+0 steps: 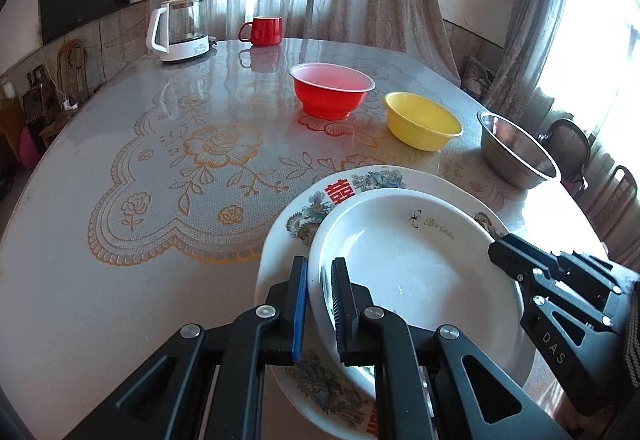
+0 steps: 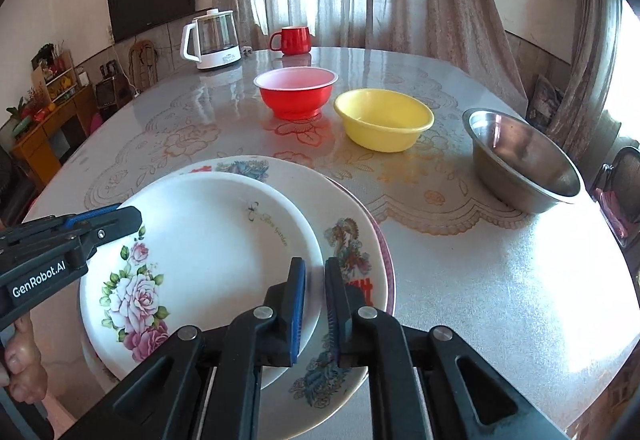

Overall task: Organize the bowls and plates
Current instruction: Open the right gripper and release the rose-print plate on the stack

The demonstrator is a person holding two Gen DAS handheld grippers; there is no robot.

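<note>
Rose plate (image 2: 208,240) rim clamped between both grippers' pads.

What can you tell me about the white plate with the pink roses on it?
The white rose plate is round, glossy and deep, like ceramic, with pink roses and green leaves on one side and small writing on the other. It looks empty and lies upright on a bigger patterned plate on the table. The left hand-held gripper pinches one rim, and the right hand-held gripper pinches the opposite rim.
</note>
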